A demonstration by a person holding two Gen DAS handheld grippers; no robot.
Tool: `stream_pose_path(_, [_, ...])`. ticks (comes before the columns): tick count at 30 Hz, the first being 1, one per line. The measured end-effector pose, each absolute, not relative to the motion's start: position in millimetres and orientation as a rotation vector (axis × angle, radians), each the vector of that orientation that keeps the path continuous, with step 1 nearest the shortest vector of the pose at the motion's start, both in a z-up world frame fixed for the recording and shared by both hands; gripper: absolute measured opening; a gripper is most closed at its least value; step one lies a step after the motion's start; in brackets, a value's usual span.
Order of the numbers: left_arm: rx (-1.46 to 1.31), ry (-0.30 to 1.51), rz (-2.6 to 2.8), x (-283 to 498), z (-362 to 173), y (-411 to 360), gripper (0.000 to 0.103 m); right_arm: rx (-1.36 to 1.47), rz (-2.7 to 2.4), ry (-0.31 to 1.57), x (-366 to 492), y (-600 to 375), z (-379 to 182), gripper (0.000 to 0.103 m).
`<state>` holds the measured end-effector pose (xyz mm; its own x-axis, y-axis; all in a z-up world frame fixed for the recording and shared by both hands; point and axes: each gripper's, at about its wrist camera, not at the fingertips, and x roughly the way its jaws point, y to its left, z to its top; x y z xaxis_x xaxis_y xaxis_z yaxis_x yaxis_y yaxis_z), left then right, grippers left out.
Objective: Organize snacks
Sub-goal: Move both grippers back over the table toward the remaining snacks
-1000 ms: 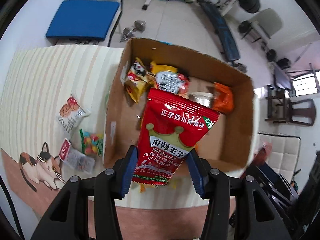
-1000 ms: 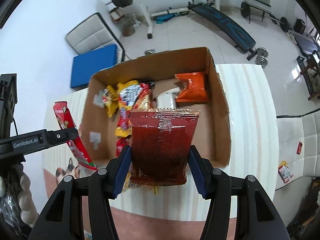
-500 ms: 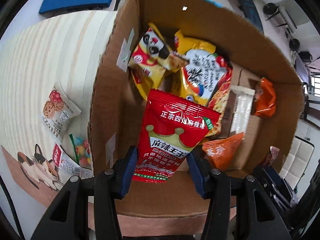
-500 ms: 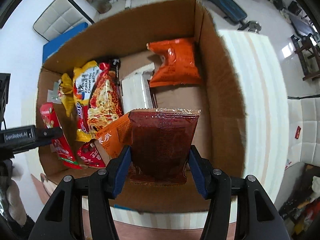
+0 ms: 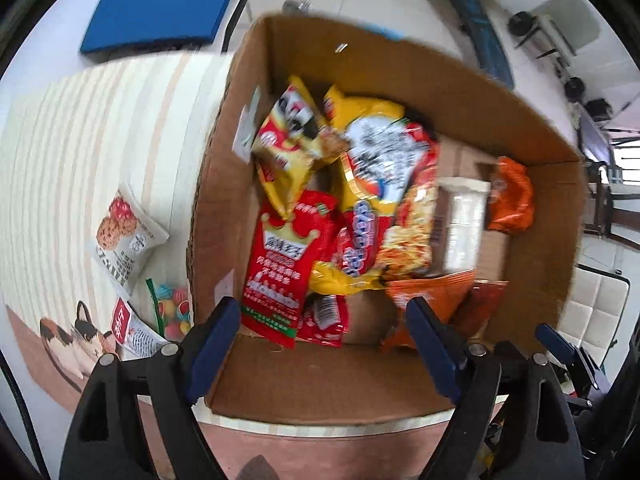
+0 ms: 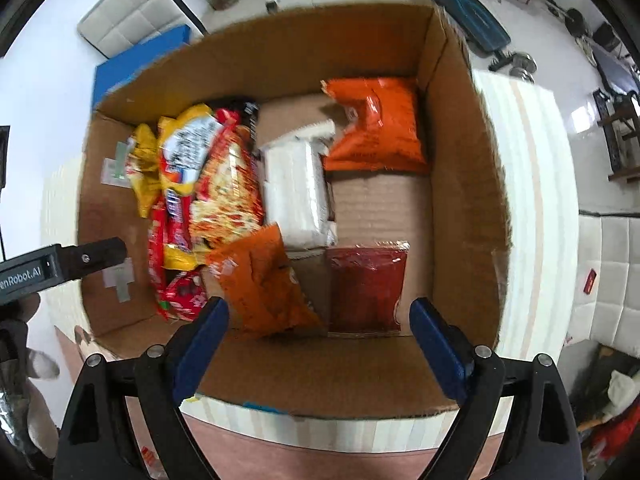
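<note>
A cardboard box point(image 5: 404, 384) point(image 6: 460, 208) stands on the striped table, with several snack packets inside. The red crown packet point(image 5: 284, 268) lies free at the box's left side, below my left gripper point(image 5: 324, 340), whose jaws are opening with nothing pressed between them. The dark red packet point(image 6: 366, 288) lies flat on the box floor at the right, below my right gripper point(image 6: 320, 340), whose jaws are also opening and hold nothing. The left gripper's finger point(image 6: 64, 266) juts in from the left edge of the right wrist view.
Left of the box on the table lie a cookie packet point(image 5: 126, 236), a bag of coloured candies point(image 5: 172, 308) and a small red-labelled packet point(image 5: 132, 330). A blue-cushioned chair point(image 5: 160, 4) stands beyond the table. Gym gear lies on the floor behind.
Both grippers sank into the box and spread their jaws. The red crown packet and the dark red packet dropped out of the grips onto the box contents.
</note>
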<state>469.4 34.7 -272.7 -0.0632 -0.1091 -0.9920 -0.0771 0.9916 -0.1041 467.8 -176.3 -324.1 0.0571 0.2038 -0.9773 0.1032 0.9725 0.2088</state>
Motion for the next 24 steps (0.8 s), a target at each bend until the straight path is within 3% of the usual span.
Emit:
stream_pose_path(6, [-0.06,1.313,-0.066,437,-193,20,0.085,0.373,0.177,1.386,435,-189,-279,0.094])
stream_pose_path(11, [-0.034,1.239,-0.063,388,-170,22,0.085,0.421,0.154,1.317,379,-204,-270,0.094])
stream_pose_path(17, [0.044,1.308,0.032,327,-225,28,0.085,0.481,0.088,1.413,336,-199,-344,0.093])
stream_pose_path(24, [0.037,1.474,0.062,306,-297,40,0.084,0.506,0.009,1.452,342,-177,-421,0.082])
